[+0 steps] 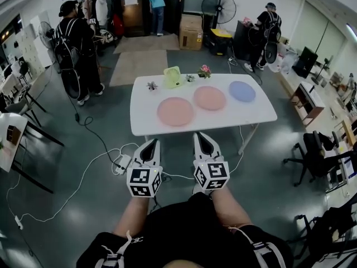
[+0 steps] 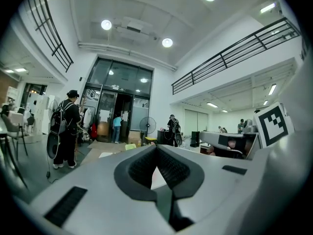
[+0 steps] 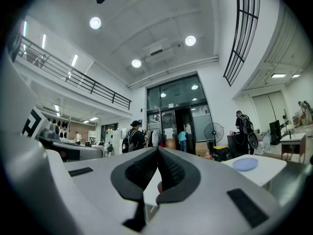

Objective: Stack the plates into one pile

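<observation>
Nearest item: we are holding the left gripper point(image 1: 150, 143) and the right gripper point(image 1: 202, 137) side by side over the grey floor, both short of the white table point(image 1: 146, 119) and touching nothing. We are finding the left gripper clenched, its jaws meeting tip to tip with nothing between them; the right gripper is likewise clenched and empty. Next item, on the table: three plates are lying flat and separate, none stacked. The near pink plate point(image 1: 175, 111) is sitting closest to the front edge, the second pink plate point(image 1: 210, 97) is lying just beside it to the right and further back, and the blue plate point(image 1: 242, 91) is resting rightmost. Along the table's far edge we are noting a yellow-green object point(image 1: 172, 77) and a small flower pot point(image 1: 204, 71). Furthest items: a cardboard box point(image 1: 191, 32) and a standing fan point(image 1: 218, 7) are standing near the doorway, and three people are standing in the background.
</observation>
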The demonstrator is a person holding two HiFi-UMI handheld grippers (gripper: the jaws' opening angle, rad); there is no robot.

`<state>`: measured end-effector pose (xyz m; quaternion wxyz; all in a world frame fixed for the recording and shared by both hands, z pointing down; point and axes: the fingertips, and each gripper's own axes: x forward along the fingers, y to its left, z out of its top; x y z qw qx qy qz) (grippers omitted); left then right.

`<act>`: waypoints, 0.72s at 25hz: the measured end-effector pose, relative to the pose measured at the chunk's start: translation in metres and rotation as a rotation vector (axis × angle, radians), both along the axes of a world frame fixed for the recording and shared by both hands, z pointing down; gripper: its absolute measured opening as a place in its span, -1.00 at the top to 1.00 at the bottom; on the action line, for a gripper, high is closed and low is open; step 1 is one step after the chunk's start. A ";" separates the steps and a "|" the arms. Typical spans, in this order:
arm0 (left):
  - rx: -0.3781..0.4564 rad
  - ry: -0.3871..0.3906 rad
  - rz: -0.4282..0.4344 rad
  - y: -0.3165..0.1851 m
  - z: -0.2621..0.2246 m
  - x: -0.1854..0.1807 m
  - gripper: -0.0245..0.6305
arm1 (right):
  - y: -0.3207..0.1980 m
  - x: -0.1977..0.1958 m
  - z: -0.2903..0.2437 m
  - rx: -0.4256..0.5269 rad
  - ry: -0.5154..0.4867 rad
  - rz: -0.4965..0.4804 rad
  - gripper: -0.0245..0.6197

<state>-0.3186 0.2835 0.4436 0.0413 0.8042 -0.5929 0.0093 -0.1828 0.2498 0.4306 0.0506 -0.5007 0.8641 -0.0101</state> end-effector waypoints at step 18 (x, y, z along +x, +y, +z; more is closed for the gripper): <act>-0.057 0.006 -0.068 -0.253 0.016 0.027 0.89 | -0.267 0.013 0.033 -0.078 -0.013 -0.105 0.87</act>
